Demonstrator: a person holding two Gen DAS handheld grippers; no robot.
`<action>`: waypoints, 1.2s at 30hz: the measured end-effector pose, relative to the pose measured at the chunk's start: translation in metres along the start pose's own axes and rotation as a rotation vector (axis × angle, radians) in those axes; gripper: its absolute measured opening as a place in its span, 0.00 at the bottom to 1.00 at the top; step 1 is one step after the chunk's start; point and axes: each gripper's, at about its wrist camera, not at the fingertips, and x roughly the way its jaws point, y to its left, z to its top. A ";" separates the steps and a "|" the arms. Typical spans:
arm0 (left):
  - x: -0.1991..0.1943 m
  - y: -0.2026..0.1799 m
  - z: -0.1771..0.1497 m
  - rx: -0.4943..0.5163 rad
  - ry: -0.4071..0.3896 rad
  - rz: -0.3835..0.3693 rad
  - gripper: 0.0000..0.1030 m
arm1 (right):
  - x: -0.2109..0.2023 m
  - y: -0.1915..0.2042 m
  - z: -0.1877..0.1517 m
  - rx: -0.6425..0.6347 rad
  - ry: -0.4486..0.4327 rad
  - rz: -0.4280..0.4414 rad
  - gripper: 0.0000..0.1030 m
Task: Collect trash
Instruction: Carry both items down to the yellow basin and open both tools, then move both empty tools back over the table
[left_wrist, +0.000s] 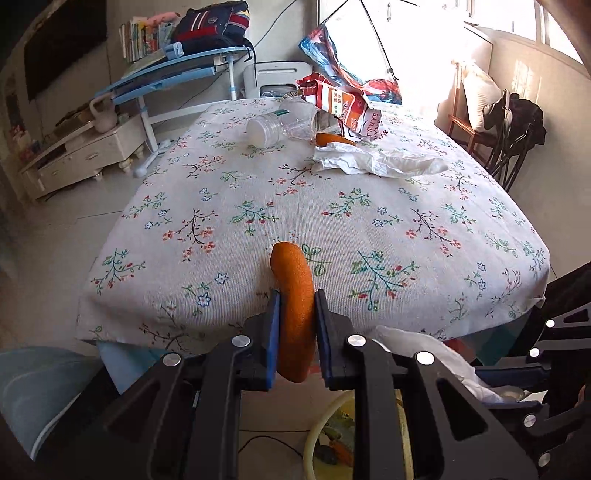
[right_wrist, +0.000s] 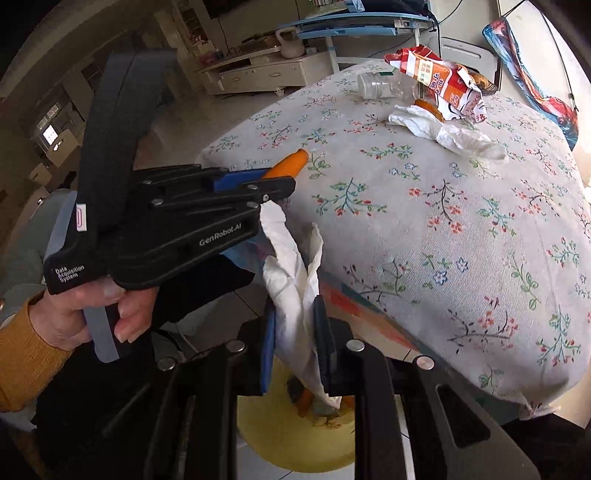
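The left gripper (left_wrist: 297, 325) has its fingers clamped on a strip of orange peel (left_wrist: 293, 295) just past the bench (left_wrist: 258, 206) edge. The right gripper (right_wrist: 295, 332) pinches a crumpled white tissue (right_wrist: 291, 273) above a yellow bin (right_wrist: 273, 435) on the floor.

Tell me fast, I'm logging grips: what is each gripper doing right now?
Left gripper: closed on the orange peel.
Right gripper: closed on the crumpled white tissue.
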 end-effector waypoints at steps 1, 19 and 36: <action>-0.002 -0.001 -0.003 -0.002 0.003 -0.006 0.17 | 0.003 0.001 -0.004 -0.001 0.022 -0.005 0.20; -0.013 -0.051 -0.075 0.046 0.221 -0.118 0.32 | -0.023 -0.043 -0.024 0.307 -0.100 -0.051 0.60; -0.031 -0.006 -0.068 -0.110 0.089 0.048 0.83 | -0.042 -0.034 -0.025 0.298 -0.222 -0.164 0.71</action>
